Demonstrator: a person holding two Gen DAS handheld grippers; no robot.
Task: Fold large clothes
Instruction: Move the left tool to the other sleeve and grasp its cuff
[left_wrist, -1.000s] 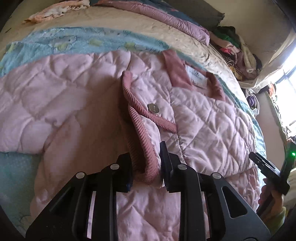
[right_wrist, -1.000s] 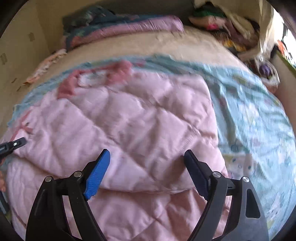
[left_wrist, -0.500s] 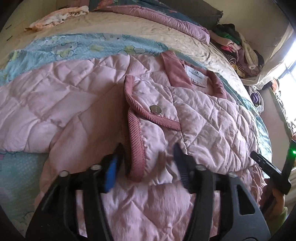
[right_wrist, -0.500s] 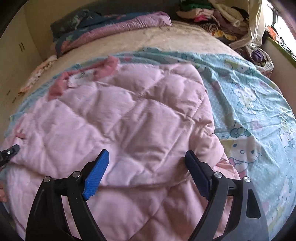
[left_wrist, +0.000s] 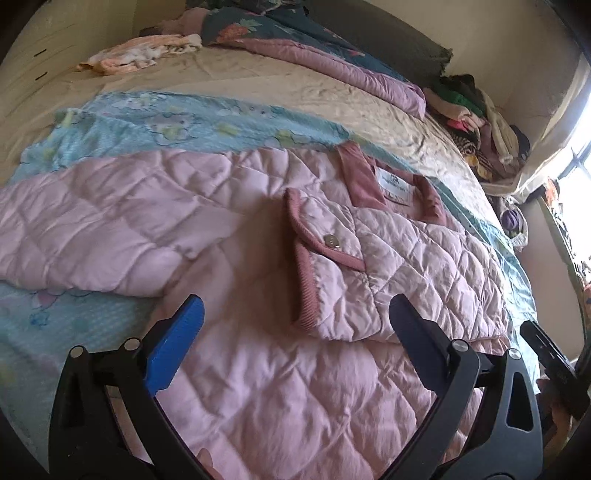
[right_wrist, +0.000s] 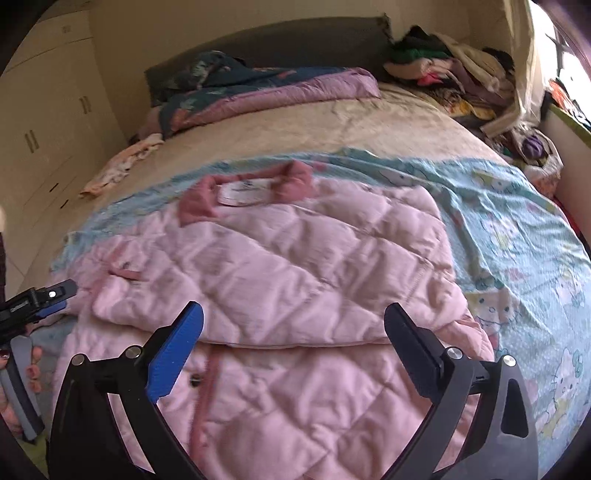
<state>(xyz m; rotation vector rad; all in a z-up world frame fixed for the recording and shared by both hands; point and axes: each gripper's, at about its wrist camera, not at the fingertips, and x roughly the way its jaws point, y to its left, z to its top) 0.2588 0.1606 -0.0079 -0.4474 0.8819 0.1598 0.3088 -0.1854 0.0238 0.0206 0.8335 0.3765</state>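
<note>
Two views look down at one pink quilted jacket (left_wrist: 406, 258) lying on a bed (left_wrist: 295, 96). It rests on a blue cartoon sheet (right_wrist: 517, 229).

From the left wrist you can see a sleeve (left_wrist: 325, 273) folded across the jacket's front, with a ribbed cuff and a shiny snap button (left_wrist: 331, 240). The other sleeve (left_wrist: 92, 236) lies stretched out to the left side. The right wrist view hides that button. It shows a cupboard (right_wrist: 40, 122) with handles beside the bed, which the left view hardly shows.

Both views show the dark pink collar (right_wrist: 291, 181) with a white tag, a folded quilt (right_wrist: 266, 96) at the head of the bed, and a pile of clothes (right_wrist: 450, 70) in the corner.

The left gripper (left_wrist: 295, 317) has just been opening its jaws. They stand wide with nothing held. The right gripper (right_wrist: 293, 321) has been opening too, and its jaws are wide and hold nothing.
</note>
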